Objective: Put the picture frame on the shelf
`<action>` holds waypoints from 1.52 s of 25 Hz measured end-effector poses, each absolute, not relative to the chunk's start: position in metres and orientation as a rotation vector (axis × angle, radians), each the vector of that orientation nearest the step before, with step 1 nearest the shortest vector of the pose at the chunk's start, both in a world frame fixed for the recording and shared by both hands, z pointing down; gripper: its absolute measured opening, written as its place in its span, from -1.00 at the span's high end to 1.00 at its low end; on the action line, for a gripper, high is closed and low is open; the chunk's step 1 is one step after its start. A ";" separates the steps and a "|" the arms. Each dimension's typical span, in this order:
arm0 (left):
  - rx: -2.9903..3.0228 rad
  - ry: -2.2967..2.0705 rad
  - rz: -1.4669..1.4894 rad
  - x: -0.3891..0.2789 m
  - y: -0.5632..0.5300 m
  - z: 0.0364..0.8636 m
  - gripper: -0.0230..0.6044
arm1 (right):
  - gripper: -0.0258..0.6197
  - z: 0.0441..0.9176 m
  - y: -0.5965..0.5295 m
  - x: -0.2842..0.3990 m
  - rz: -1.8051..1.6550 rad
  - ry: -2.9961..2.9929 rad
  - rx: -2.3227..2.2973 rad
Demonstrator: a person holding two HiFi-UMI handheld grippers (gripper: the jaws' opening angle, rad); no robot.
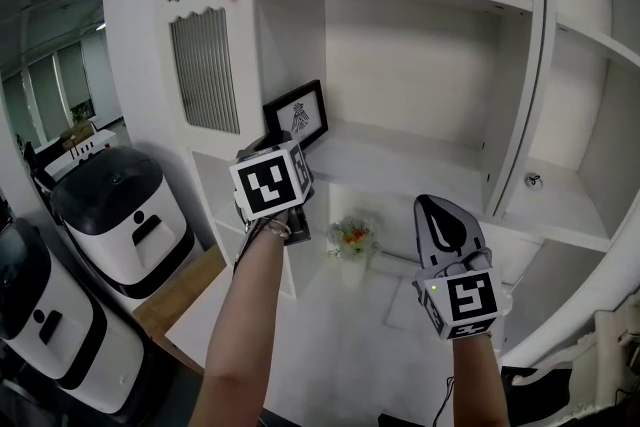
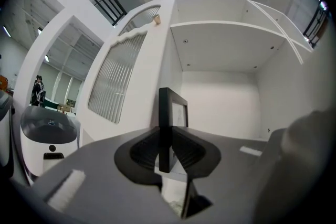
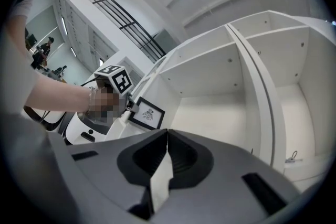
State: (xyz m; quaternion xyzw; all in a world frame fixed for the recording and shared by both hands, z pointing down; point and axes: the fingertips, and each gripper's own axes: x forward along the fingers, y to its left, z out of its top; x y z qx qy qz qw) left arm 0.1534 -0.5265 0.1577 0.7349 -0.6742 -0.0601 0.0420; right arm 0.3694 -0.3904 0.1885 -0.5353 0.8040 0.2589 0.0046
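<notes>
Two grippers here, only one is doing any work. The left gripper (image 2: 169,136) is clamped on the thin edge of the black picture frame (image 1: 298,115), holding it upright-ish with a bit of a lean at about 11 o'clock in the head view, right in the back-left part of the shelf (image 1: 400,160). I can't tell if the bottom edge is actually sitting on the board yet. The right gripper (image 3: 167,134) hangs at about 5 o'clock, jaws pressed together with nothing in them.

What I'd worry about:
- That grip is on a narrow edge, so the frame could swing between the pads if it bumps the side wall (image 1: 298,35) at its 9 o'clock.
- Letting go before the bottom is properly seated probably tips it forward. It has no obvious support that I can see from here.
- If it slides off the front lip, the little pot of flowers (image 1: 352,237) at its 6 o'clock, one level down, is right in the drop zone.
</notes>
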 end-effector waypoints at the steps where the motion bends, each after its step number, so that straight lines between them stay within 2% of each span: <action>1: 2.237 -2.057 -0.182 0.153 -0.528 0.160 0.68 | 0.89 0.189 -0.391 0.370 0.807 2.517 -1.677; 19: 2.128 -2.096 -0.156 0.152 -0.539 0.168 0.67 | 0.89 0.200 -0.395 0.366 0.779 2.543 -1.671; 21: 2.142 -2.092 -0.155 0.155 -0.535 0.165 0.60 | 0.89 0.200 -0.394 0.365 0.780 2.548 -1.669; 24: 2.192 -2.049 -0.151 0.163 -0.532 0.164 0.35 | 0.89 0.201 -0.392 0.363 0.780 2.553 -1.667; 26: 2.216 -2.043 -0.149 0.166 -0.528 0.164 0.25 | 0.89 0.201 -0.391 0.361 0.783 2.557 -1.664; 31: 2.257 -2.040 -0.144 0.166 -0.518 0.164 0.16 | 0.89 0.202 -0.386 0.354 0.787 2.564 -1.660; 38: 2.364 -1.944 -0.181 0.169 -0.497 0.159 0.16 | 0.89 0.201 -0.377 0.344 0.776 2.550 -1.680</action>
